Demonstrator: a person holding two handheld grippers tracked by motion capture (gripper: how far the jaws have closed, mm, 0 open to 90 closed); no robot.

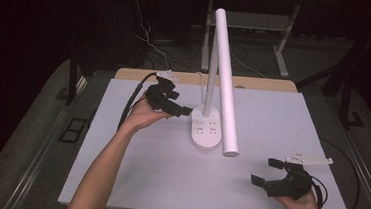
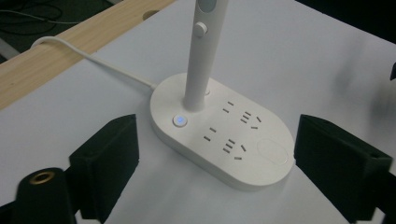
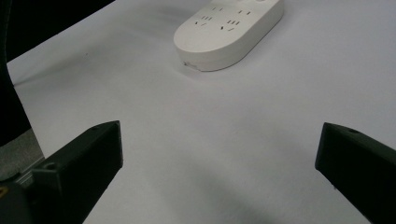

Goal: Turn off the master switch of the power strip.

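Desk lamp (image 1: 206, 129): white, standing upright near the centre of the worktop (image 1: 143, 171). Its oval base (image 2: 224, 133) carries two sets of socket slots and a round button (image 2: 180, 121) that glows blue at the end nearest the left gripper. A slim post (image 2: 203, 56) rises from the base, and the long tubular lamp head (image 1: 225, 82) slants down from the top, its lower end hanging over the right side of the base. A white cord (image 2: 88, 58) leaves the base toward the wooden back edge (image 2: 56, 60) of the worktop.

Left gripper (image 1: 180, 110): held just left of the base, jaws spread wide. In the left gripper view the base lies between and just beyond the two jaws, lit button closest; no contact seen.

Right gripper (image 1: 268, 173): low over the front right of the worktop, well apart from the lamp, jaws wide and holding nothing. In the right gripper view the base (image 3: 229, 32) lies far ahead.
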